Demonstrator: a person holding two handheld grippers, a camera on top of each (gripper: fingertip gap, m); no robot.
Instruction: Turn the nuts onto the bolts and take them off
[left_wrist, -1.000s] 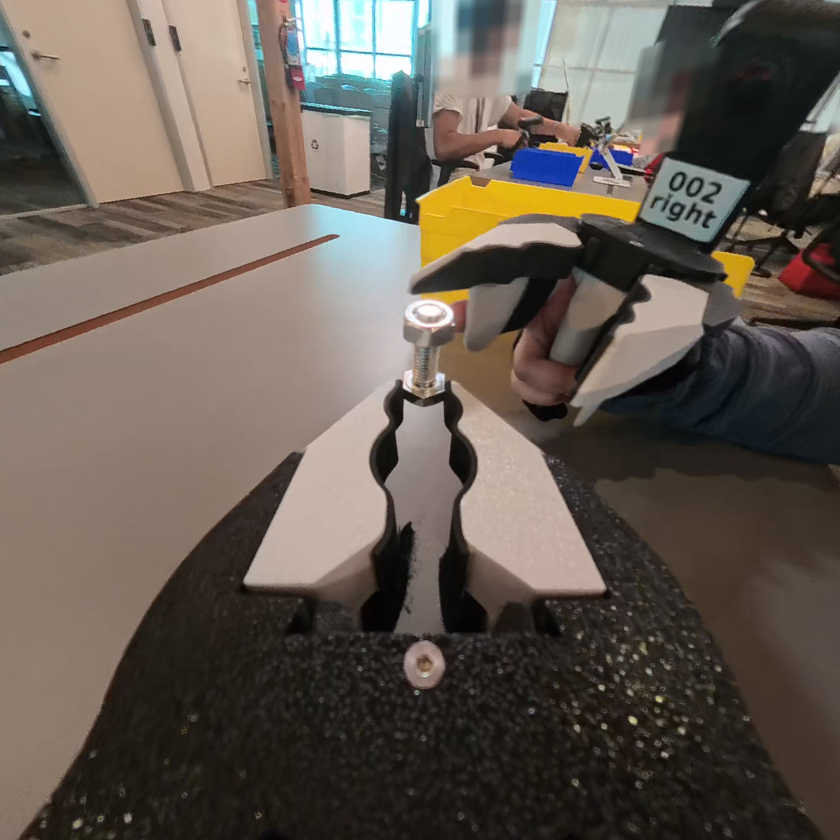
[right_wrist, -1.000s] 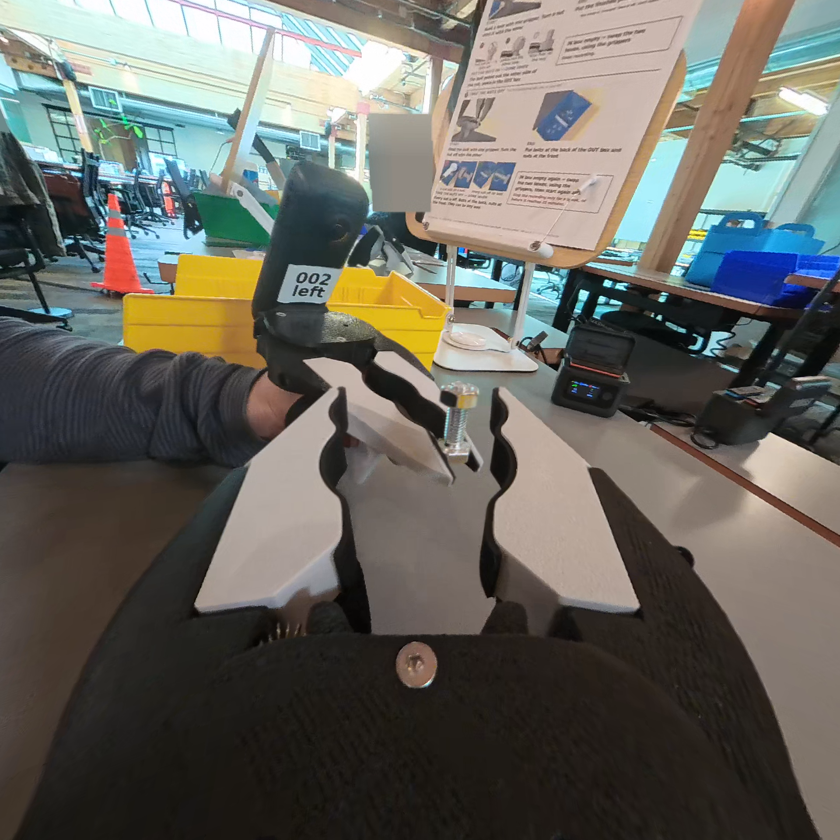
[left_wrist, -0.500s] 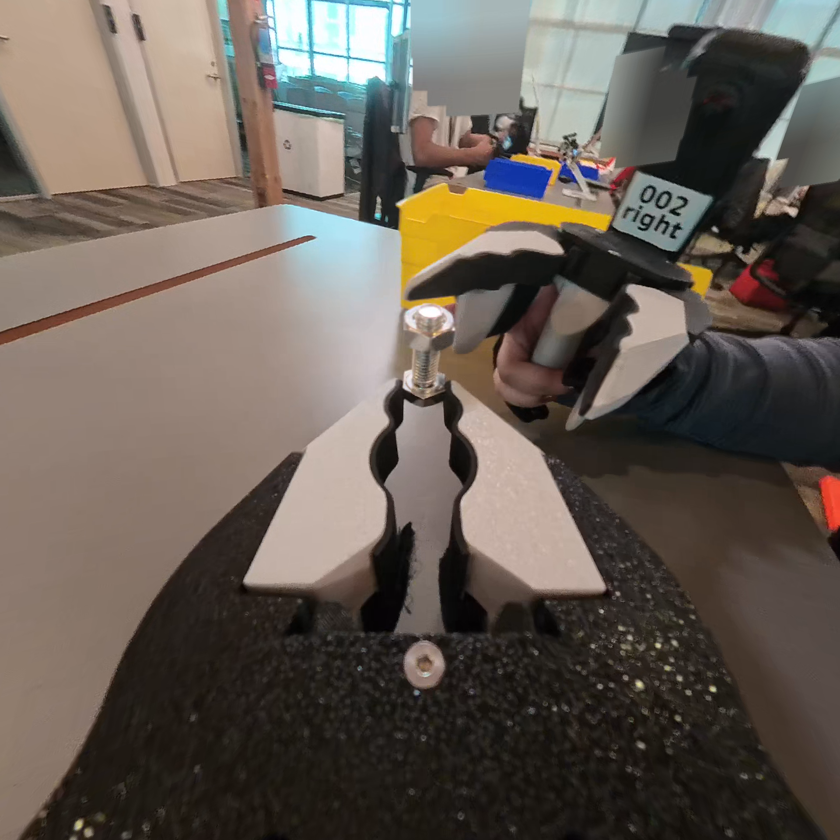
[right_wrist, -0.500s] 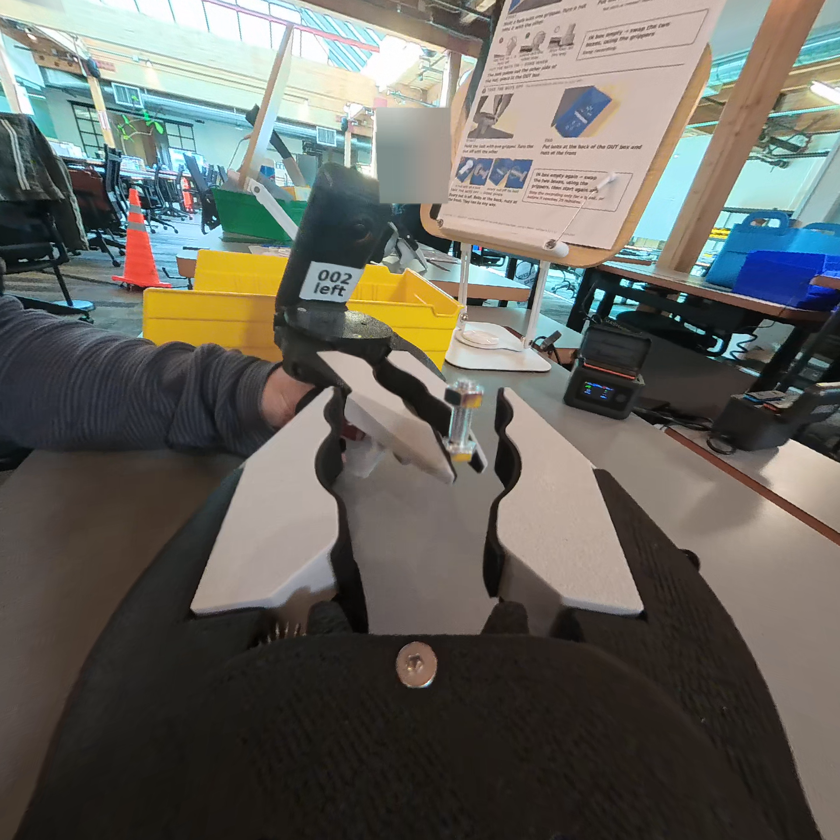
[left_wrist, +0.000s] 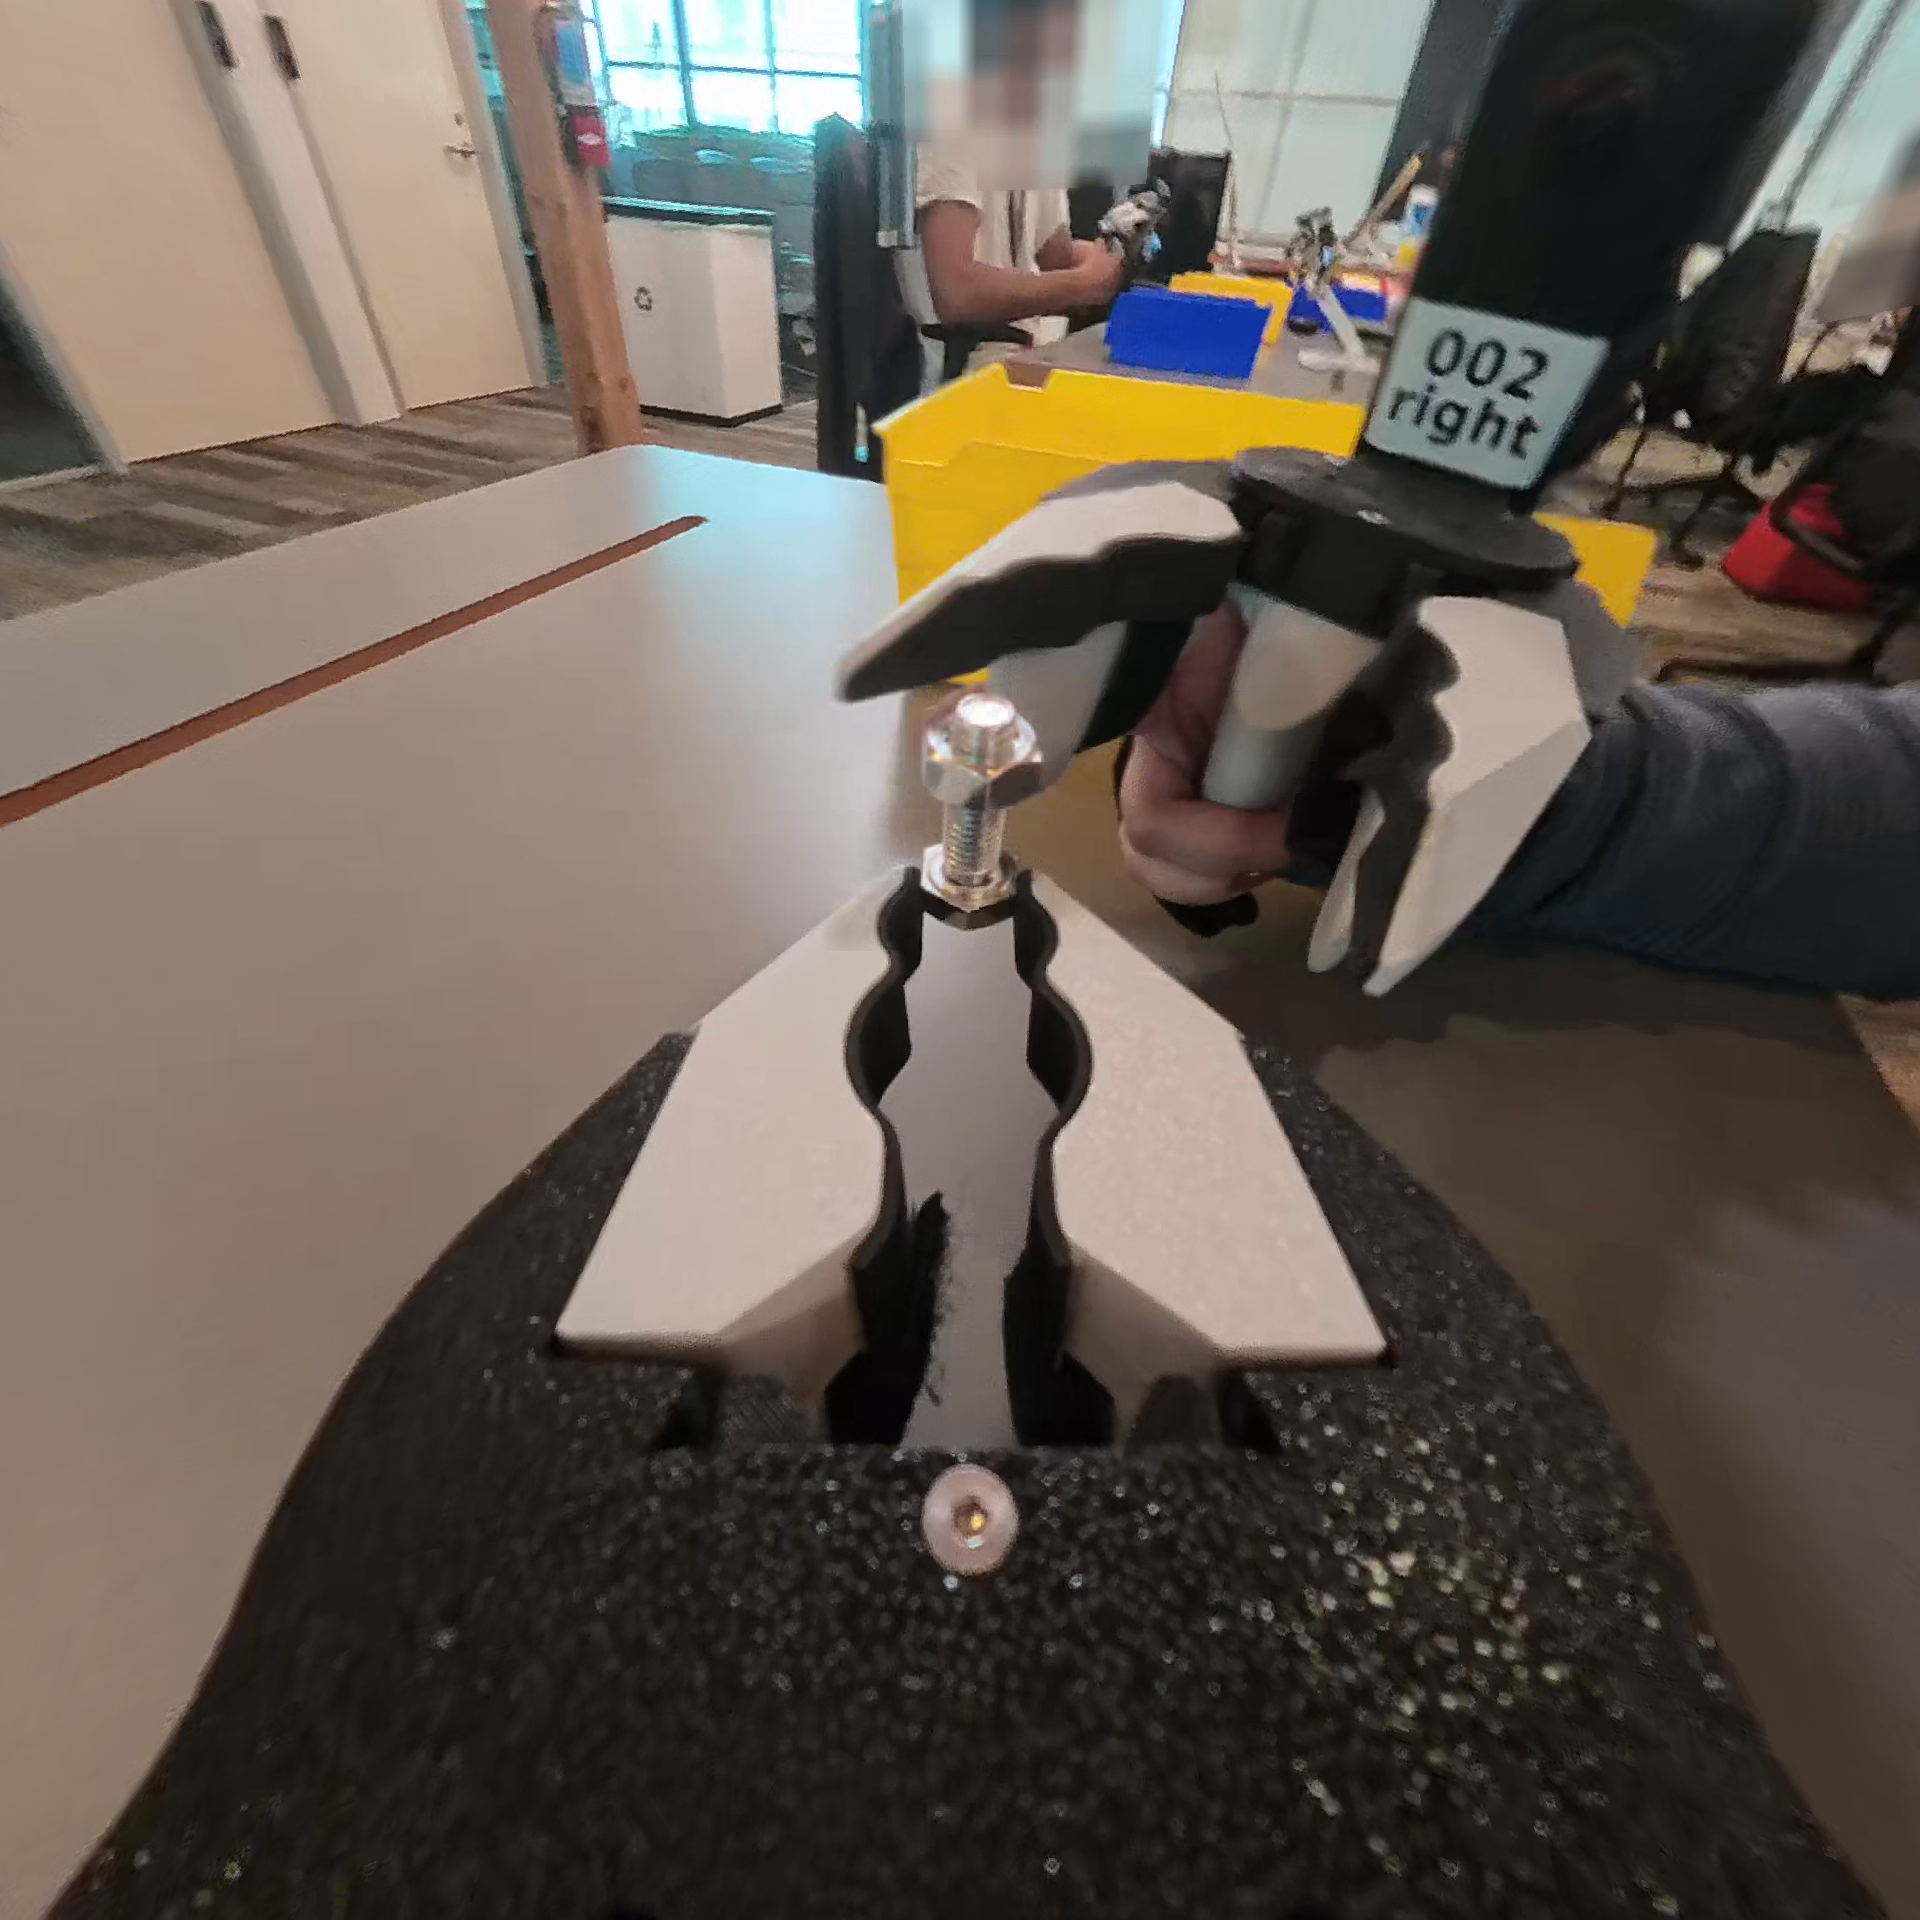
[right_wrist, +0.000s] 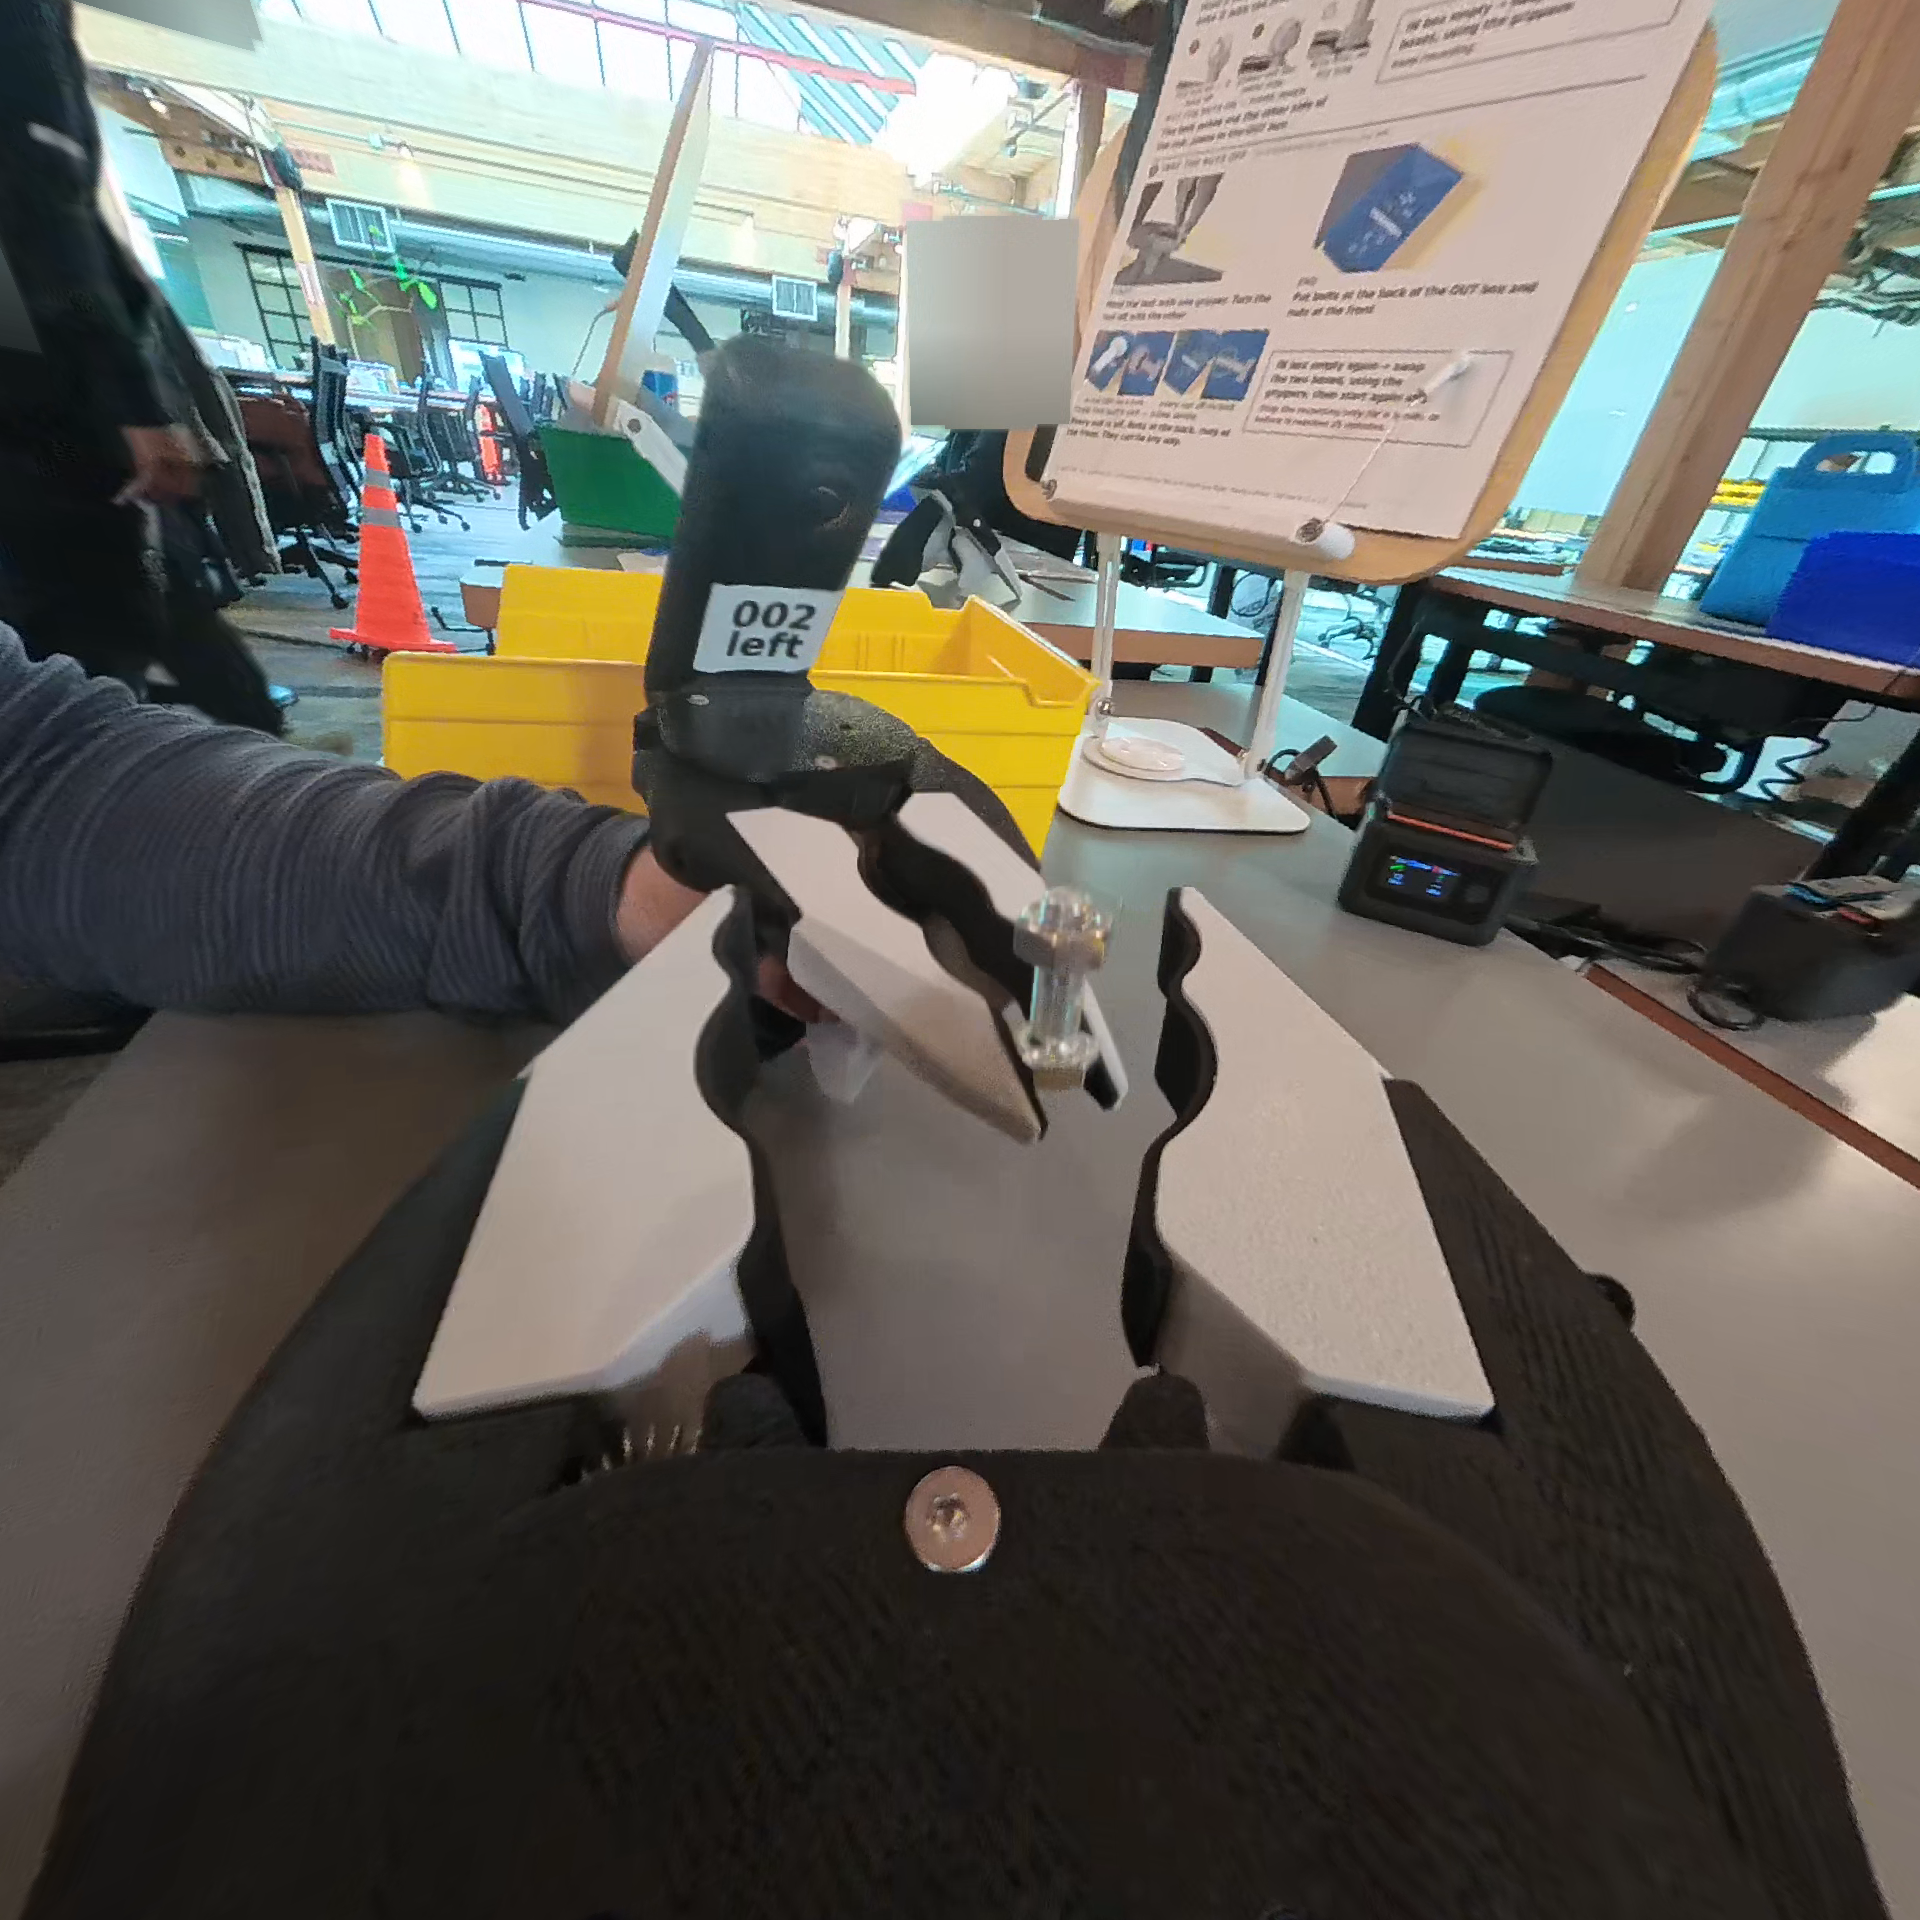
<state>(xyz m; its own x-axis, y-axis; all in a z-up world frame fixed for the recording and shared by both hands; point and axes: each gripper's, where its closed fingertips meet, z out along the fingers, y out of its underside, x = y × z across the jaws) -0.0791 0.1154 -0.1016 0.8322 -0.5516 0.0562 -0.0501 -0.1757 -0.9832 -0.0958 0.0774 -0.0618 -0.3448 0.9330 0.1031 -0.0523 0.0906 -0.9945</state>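
My left gripper (left_wrist: 971, 902) is shut on a silver nut (left_wrist: 969, 894) at its fingertips. A silver bolt (left_wrist: 977, 800) stands upright in the nut, head up, above the grey table (left_wrist: 416, 883). My right gripper (right_wrist: 956, 914) is open and empty. The bolt (right_wrist: 1055, 987) sits just inside its fingertips, nearer the right finger (right_wrist: 1299, 1122), touching neither. In the left wrist view the right gripper (left_wrist: 1101, 821) comes in from the right, one finger (left_wrist: 1039, 613) over the bolt head. In the right wrist view the left gripper (right_wrist: 1060, 1086) reaches in from the left.
Yellow bins (right_wrist: 727, 675) stand at the table's far edge, also in the left wrist view (left_wrist: 1091, 447). An instruction board on a white stand (right_wrist: 1299, 260) and two small black devices (right_wrist: 1444, 852) (right_wrist: 1808, 956) are at the right. A person sits at a far desk (left_wrist: 987, 270). Across from one pair of fingers to the other is roughly 5 centimetres.
My right gripper has moved in toward the bolt, still open, so the bolt now sits between its fingertips. The left gripper keeps its hold on the nut.
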